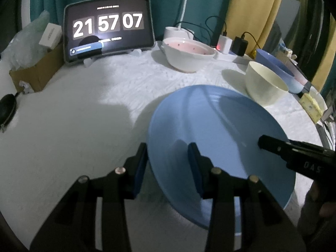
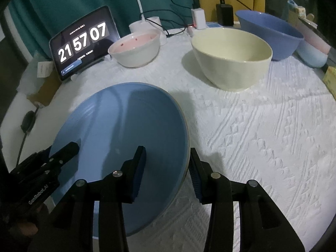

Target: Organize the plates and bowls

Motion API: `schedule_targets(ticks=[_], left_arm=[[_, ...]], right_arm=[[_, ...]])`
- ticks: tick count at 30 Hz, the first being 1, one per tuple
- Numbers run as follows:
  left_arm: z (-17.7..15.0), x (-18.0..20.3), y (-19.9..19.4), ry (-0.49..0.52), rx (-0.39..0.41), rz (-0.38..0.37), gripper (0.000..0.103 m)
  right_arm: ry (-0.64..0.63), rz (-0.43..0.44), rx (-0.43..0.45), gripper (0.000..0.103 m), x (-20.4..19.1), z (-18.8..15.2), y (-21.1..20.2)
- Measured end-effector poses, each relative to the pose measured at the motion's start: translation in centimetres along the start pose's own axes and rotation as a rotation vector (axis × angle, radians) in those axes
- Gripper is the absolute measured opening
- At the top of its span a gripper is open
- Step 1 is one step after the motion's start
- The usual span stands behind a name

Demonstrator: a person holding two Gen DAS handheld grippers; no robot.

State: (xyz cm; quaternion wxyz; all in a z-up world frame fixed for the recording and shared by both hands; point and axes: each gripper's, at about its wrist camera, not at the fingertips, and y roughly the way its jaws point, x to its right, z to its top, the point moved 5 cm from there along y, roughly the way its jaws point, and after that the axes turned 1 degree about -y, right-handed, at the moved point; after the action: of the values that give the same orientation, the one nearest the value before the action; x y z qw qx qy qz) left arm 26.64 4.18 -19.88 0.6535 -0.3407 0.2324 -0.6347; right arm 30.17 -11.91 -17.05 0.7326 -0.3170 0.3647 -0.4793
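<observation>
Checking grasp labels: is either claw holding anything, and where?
Left claw and right claw straddle opposite rims of the blue plate; whether the pads clamp it cannot be told.

Glossy blue plate (image 1: 220, 126), textured tablecloth (image 1: 94, 126)

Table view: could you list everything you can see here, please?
Plate: one, blue, nearest, on the white tablecloth.
Bowls: three; white with pink inside at back, cream to its right, blue behind the cream one.
Tablet: one, dark, showing a clock, back left.
Chargers: two, white and black, back edge.
Cardboard box: one, brown, left of tablet.
Left gripper: one, black, fingers straddle the plate's left rim.
Right gripper: one, black, fingers straddle the plate's right rim.
</observation>
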Motion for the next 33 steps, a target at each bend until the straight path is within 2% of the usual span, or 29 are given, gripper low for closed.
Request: schedule_targets(ticks=[8,18,27,33], left_arm=[[0.2,0.1,-0.3,-0.018,-0.011,0.029,0.042],[1.1,0.8,-3.0,-0.042,0.078,0.051,0.043],[2.0,3.8,-4.8,0.010,0.126,0.028,0.043],[2.3,6.6,-5.0,0.057,0.124,0.000,0.043]], right_arm=[[-0.024,0.008,0.011,0.043,0.0,-0.1,-0.2],[-0.016,0.011,0.035,0.043,1.5,-0.1,-2.0],[0.012,0.005,0.081,0.043,3.8,0.1,-4.1],[0.034,-0.001,0.111,0.043,5.5,0.2,-5.4]])
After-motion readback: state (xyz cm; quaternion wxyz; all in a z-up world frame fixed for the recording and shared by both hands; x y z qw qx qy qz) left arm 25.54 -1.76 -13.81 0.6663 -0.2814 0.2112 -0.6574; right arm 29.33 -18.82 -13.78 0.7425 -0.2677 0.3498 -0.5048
